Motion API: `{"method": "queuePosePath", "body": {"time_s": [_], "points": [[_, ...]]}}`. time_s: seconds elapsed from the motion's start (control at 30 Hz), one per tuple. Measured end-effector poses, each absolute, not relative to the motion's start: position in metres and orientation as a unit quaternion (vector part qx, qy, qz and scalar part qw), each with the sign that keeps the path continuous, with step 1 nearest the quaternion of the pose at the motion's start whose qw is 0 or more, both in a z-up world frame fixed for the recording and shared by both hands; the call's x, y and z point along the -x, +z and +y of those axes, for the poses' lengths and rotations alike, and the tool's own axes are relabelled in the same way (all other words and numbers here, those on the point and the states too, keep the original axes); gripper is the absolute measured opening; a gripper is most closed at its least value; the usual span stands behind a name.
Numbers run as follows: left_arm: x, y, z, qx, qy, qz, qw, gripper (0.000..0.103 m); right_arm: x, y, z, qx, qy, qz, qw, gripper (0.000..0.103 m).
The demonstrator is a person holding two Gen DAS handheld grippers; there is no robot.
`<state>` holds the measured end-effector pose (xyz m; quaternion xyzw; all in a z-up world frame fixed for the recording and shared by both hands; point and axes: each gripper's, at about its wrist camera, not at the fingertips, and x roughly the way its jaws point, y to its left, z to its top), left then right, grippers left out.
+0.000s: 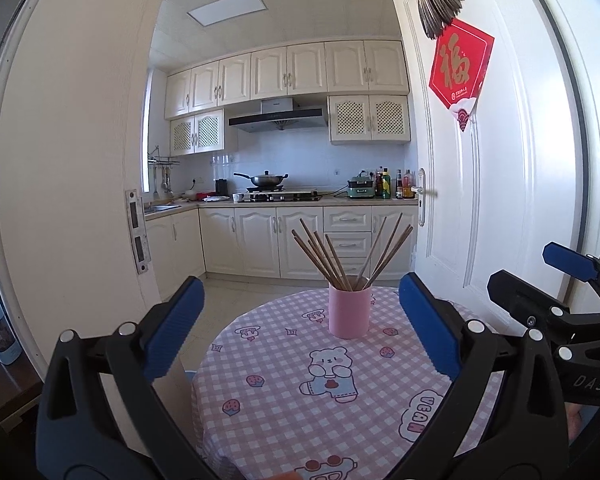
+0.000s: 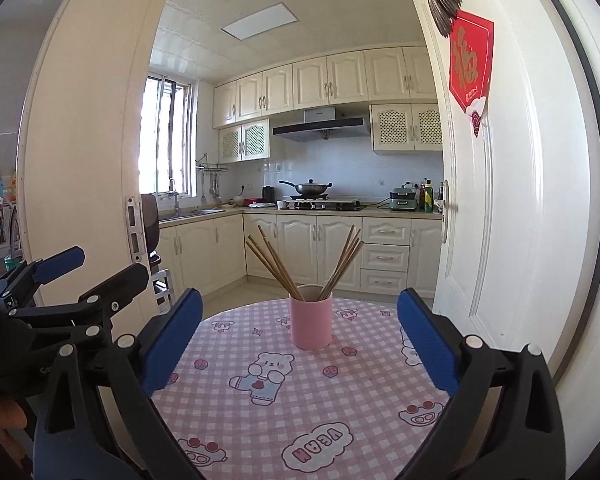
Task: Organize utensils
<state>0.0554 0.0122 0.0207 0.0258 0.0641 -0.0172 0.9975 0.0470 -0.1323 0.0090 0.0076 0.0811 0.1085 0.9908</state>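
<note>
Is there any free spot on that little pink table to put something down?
Plenty. The checked tablecloth is bare all around the pink cup of chopsticks: open cloth in front of it and to both sides. Only the cup's own spot near the far edge is taken.

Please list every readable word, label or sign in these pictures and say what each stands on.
"福": red door hanging.
"VEGAN", printed upside down: checked tablecloth.
"DAS": body of the right tool.
Small print below the 福, bottle labels and range hood badge: too small to read.
</note>
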Motion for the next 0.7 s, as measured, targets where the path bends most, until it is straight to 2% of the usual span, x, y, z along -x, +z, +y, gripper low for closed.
{"method": "queuePosePath", "body": {"time_s": [0.7], "points": [[-0.0577, 0.0134, 0.0091, -0.031, -0.021, 0.067, 0.997, 0.096, -0.0445, 0.0058, -0.1303, 0.0, 0.1, 0.08, 0.992, 0.094]]}}
